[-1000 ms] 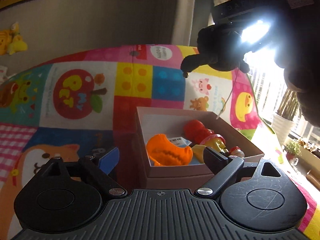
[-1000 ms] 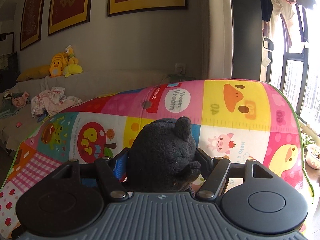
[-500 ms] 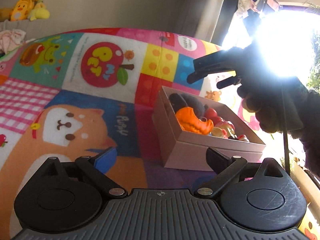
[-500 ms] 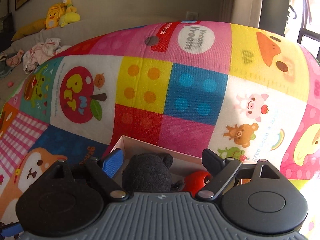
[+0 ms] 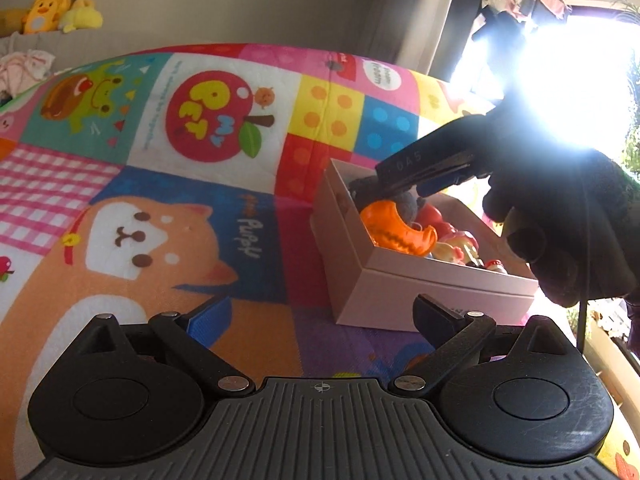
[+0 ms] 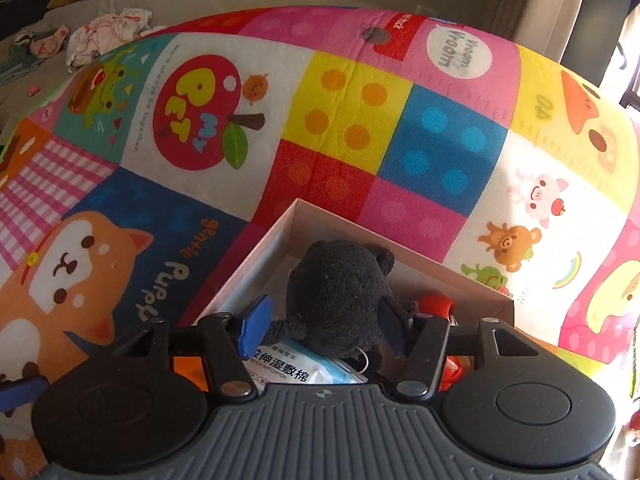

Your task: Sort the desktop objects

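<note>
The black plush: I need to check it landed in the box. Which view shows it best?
The right wrist view: the black plush fills the centre, lying inside the box between the closing jaws of the right gripper. The left wrist view shows only a dark sliver behind the orange toy, against glare.

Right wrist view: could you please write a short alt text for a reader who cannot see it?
A black plush toy lies in an open cardboard box, between the closing blue-padded fingers of the right hand-held gripper. Under the toy are a wet-wipe packet and red and orange toys. The box stands on a colourful cartoon play mat.
</note>
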The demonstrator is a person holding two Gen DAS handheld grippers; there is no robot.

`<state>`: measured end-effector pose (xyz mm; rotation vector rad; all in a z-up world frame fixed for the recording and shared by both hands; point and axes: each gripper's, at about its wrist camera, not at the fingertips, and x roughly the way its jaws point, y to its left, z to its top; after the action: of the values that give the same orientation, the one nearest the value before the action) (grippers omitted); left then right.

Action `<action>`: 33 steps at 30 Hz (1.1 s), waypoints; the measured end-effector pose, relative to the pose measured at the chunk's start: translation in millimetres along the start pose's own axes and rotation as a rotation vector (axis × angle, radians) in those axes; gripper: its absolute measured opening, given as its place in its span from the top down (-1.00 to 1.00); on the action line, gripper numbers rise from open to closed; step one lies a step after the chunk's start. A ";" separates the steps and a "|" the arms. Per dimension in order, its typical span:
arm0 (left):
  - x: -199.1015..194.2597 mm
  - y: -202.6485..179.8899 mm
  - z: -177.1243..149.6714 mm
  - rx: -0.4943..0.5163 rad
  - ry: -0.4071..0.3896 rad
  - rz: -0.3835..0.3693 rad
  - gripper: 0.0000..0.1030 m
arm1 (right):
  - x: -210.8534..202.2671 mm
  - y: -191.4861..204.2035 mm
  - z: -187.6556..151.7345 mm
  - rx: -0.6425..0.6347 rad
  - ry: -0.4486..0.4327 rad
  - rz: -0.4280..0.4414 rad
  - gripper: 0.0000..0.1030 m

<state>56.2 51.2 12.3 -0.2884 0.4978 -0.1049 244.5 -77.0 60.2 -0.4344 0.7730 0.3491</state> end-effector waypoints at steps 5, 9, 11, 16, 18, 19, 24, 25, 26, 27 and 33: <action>0.5 3.1 1.1 -0.014 0.004 0.003 -0.96 | -32.2 -23.1 -5.8 0.105 -0.062 0.111 -0.16; 1.8 2.1 0.5 -0.010 0.013 0.001 -0.97 | -58.5 -28.7 -13.0 0.153 -0.058 0.293 0.02; 1.9 1.6 0.1 -0.007 0.013 -0.001 -0.97 | -58.1 -23.8 -18.1 0.150 -0.018 0.343 0.24; 1.7 0.8 -0.9 -0.002 0.011 -0.001 -0.97 | -48.6 -4.6 -30.8 0.107 0.041 0.315 0.73; 1.6 1.1 -0.9 -0.003 0.010 -0.002 -0.97 | -47.5 -3.1 -34.4 0.083 0.037 0.264 0.86; 1.6 1.2 -0.9 -0.004 0.010 -0.002 -0.97 | -47.6 -5.6 -35.3 0.078 0.029 0.238 0.88; 2.2 1.5 -1.2 -0.005 0.015 -0.004 -0.97 | -43.2 -31.6 -35.8 0.074 -0.031 0.011 0.88; 2.6 1.6 -1.2 -0.004 0.016 -0.004 -0.97 | -41.1 -37.0 -36.4 0.080 -0.031 -0.020 0.88; 3.0 1.6 -1.3 -0.004 0.017 -0.004 -0.97 | -39.4 -44.7 -37.6 0.099 -0.024 -0.025 0.88; 3.3 1.6 -1.5 -0.004 0.018 -0.004 -0.97 | -39.9 -54.2 -39.9 0.137 -0.022 -0.011 0.88; 6.1 2.4 -2.5 -0.004 0.031 -0.007 -0.99 | -85.0 -68.3 -77.4 0.261 -0.107 0.086 0.51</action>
<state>60.3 51.8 6.7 -0.2924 0.5277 -0.1152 173.1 -186.0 90.0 -0.1365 0.7230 0.3437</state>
